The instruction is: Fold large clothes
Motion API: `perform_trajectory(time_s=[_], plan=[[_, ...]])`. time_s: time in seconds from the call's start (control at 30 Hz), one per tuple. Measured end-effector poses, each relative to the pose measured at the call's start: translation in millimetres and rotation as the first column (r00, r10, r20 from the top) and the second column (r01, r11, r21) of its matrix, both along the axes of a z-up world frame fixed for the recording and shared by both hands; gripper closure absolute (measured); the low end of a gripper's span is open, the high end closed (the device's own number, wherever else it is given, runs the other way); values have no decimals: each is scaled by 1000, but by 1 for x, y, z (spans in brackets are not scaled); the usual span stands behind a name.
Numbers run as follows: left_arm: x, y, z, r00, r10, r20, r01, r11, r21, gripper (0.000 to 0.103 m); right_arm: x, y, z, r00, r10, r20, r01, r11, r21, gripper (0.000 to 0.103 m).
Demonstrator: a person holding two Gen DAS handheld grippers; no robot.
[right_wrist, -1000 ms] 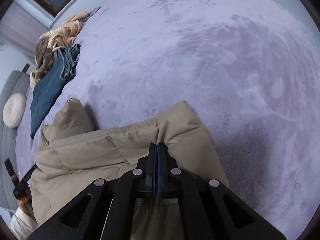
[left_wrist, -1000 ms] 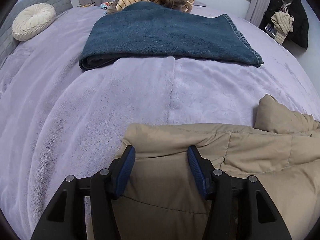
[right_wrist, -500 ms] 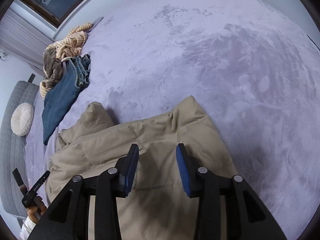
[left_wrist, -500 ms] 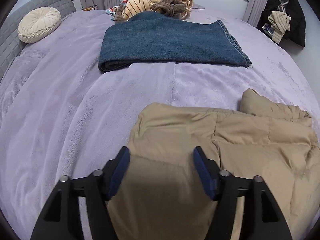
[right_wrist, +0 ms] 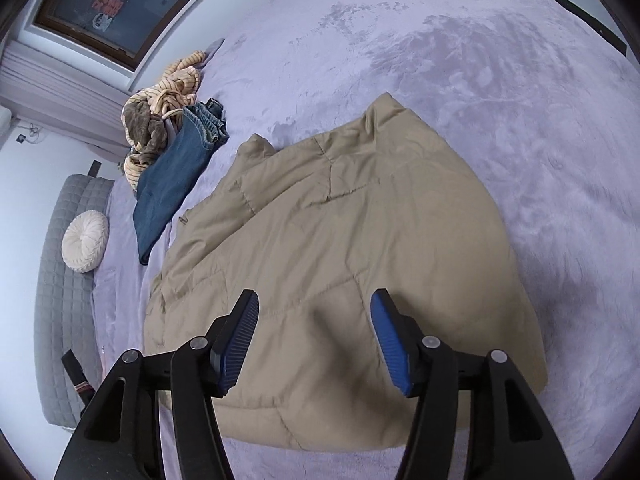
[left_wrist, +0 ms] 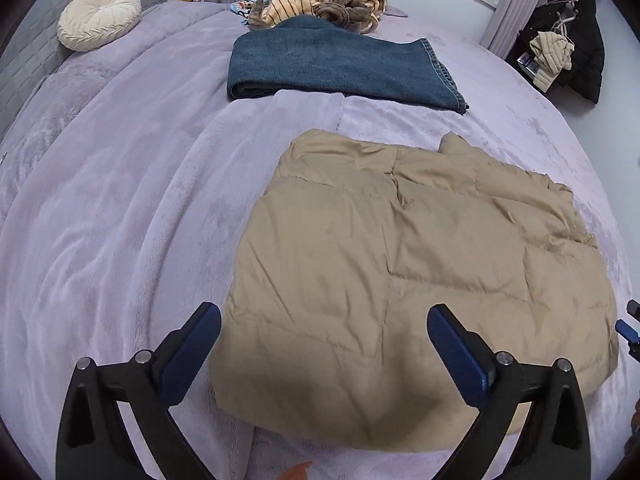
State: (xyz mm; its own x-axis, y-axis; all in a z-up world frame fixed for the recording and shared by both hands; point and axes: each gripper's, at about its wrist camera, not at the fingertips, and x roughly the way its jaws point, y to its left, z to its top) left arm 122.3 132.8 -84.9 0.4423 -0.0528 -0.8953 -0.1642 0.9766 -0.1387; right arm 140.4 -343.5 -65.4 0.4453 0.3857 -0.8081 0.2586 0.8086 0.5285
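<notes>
Both grippers released, holding nothing. Left gripper (left_wrist: 324, 338) hangs over the near left part of the jacket (left_wrist: 400, 272), jaws spread wide, left pad past the jacket's left edge over the blanket (left_wrist: 120, 200), right pad over the fabric. Right gripper (right_wrist: 314, 332) hangs over the near right part of the jacket (right_wrist: 340, 240), jaws also apart, both pads above cloth, not touching it as far as I can tell. Jacket lies folded in a puffy tan block on the blanket, directly ahead of and below both grippers; long axis looks to run left-right across the left view, collar nub at the far edge. Neither hand clearly nearer; each sits at its own end of the near edge. Judgement: this fold looks laid down, next move is likely another fold or a regrasp at the near hem, needing both to drop and pinch a thick padded edge; puffy fill may spring back. Beyond the jacket, well apart: folded jeans (left_wrist: 340, 68), then a heap of striped and brown clothes (left_wrist: 324, 0). Round cushion (left_wrist: 98, 18) far left by the headboard (left_wrist: 28, 52).
</notes>
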Motion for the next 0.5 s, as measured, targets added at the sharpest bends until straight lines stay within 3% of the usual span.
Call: perform_trajectory(time_s=[0.27, 0.4, 0.5], plan=[[-38, 6, -5, 997, 61, -55, -65, 994, -88, 0, -46, -3, -1, 999, -38, -25, 39, 998, 52, 22], [-51, 13, -16, 992, 94, -79, -104, 986, -128, 0, -69, -10, -10, 996, -77, -48, 81, 993, 86, 20], [-61, 19, -29, 988, 106, -108, -129, 966, -224, 0, -82, -14, -21, 992, -106, -68, 113, 987, 113, 19]])
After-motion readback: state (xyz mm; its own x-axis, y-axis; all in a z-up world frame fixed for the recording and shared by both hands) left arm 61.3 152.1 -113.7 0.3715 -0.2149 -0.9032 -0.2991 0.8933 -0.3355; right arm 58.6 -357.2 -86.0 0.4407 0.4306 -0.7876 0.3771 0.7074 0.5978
